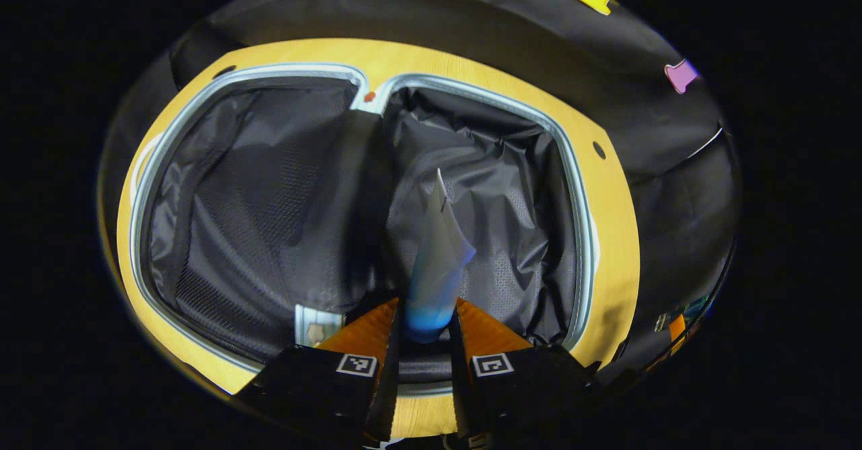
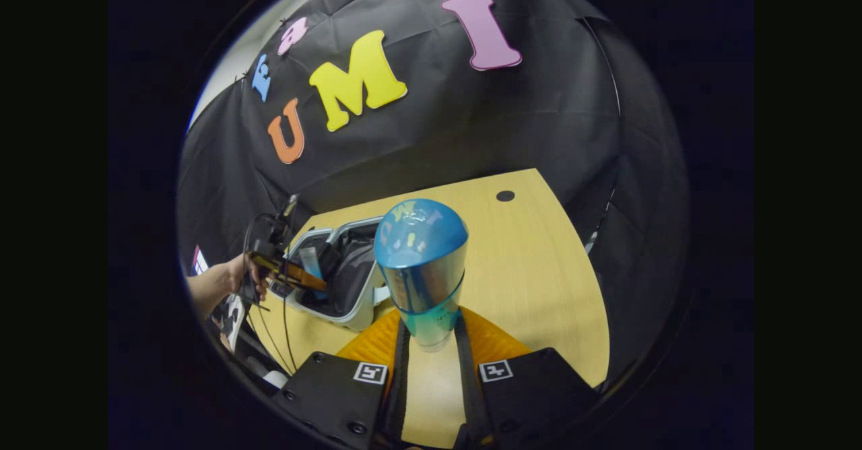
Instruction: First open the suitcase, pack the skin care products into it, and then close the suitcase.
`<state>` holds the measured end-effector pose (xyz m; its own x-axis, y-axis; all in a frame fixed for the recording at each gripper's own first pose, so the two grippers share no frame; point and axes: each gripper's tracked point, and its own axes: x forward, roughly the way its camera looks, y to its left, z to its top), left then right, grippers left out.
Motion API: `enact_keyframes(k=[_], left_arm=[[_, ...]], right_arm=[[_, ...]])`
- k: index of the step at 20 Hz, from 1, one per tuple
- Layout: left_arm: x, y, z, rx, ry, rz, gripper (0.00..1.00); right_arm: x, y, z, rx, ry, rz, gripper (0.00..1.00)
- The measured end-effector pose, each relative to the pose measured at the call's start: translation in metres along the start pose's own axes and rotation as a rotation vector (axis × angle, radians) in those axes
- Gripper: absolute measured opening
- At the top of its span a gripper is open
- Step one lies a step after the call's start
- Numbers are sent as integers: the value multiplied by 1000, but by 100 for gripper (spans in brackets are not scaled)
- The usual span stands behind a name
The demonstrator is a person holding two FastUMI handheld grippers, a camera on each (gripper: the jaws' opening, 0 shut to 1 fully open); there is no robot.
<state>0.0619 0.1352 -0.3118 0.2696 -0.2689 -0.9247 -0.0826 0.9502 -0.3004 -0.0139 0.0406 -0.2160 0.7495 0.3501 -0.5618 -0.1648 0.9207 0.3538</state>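
The left gripper [image 1: 425, 329] clamped a pale squeeze tube with a blue cap [image 1: 436, 261] over the open, black-lined suitcase [image 1: 269, 201]. The right gripper [image 2: 431, 342] clamped a shiny blue-topped bottle [image 2: 421, 261] above the wooden table [image 2: 532, 281]. A loose pinch could drop either outside the case.

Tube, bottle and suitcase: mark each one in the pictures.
tube [image 1: 438, 261], left gripper view, on its pale body above the fingers.
bottle [image 2: 421, 261], right gripper view, on its shiny side below the blue cap.
suitcase [image 1: 582, 221], left gripper view, on its light rim.
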Motion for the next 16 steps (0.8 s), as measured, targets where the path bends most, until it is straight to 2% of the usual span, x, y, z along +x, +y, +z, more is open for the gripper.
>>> enact_keyframes(k=[4, 8, 12, 16], left_arm=[[16, 5, 9, 49, 136, -3, 38], [22, 2, 7, 56, 255, -7, 37], [23, 0, 9, 44, 273, -16, 37], [17, -3, 6, 7, 246, -37, 42]], right_arm=[[-9, 2, 6, 17, -11, 5, 33], [-13, 4, 8, 39, -24, 0, 33], [-13, 9, 5, 37, -18, 2, 33], [-6, 18, 2, 24, 0, 17, 33]])
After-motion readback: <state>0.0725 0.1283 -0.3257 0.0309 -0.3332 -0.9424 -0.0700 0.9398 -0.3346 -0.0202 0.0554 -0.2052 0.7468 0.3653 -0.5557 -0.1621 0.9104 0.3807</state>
